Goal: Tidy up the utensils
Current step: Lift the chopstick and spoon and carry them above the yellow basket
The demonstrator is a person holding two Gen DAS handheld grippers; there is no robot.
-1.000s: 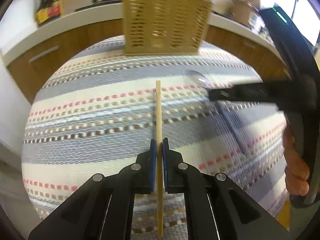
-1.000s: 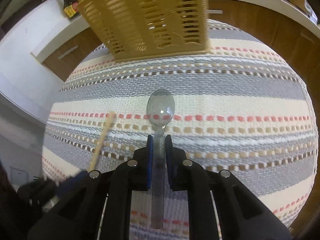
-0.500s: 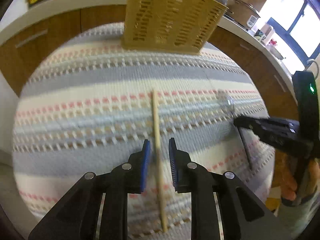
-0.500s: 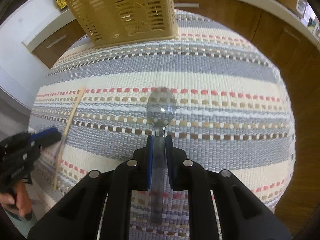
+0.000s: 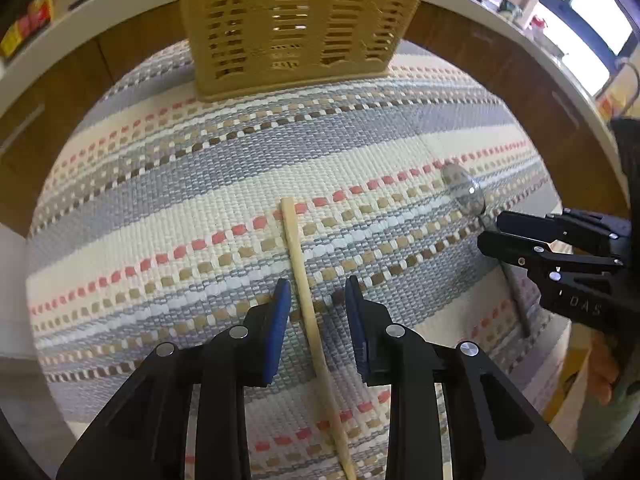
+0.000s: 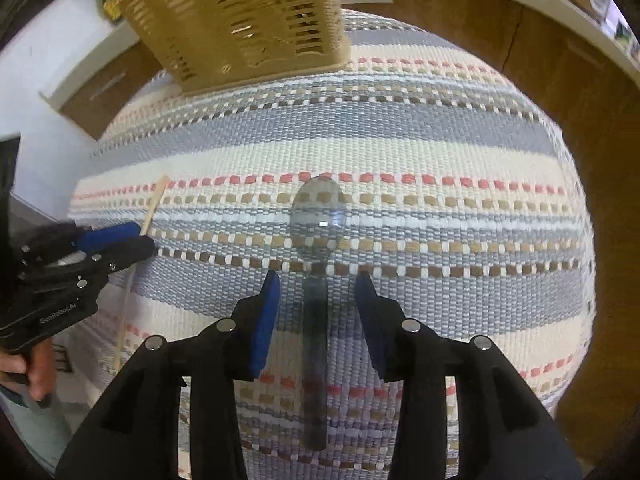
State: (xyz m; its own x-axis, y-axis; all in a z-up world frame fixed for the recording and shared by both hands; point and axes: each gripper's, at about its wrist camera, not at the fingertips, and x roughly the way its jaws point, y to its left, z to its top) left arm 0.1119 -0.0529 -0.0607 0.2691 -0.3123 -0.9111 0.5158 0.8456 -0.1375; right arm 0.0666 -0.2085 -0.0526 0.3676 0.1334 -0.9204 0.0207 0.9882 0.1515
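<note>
A wooden chopstick lies on the striped mat, running between the open jaws of my left gripper, which do not touch it. A clear grey plastic spoon lies on the mat with its handle between the open jaws of my right gripper, untouched. The spoon also shows at the right of the left wrist view, with the right gripper at it. The chopstick and left gripper show at the left of the right wrist view. A tan slotted utensil basket stands at the mat's far edge.
The mat covers a round table. Wooden cabinets under a white counter curve behind the basket, with bottles and kitchen items on top. A hand holds the left gripper at the table's left edge.
Both grippers have opened and let go: the chopstick and the spoon now lie on the mat between their jaws. The basket looms closer in both views.
</note>
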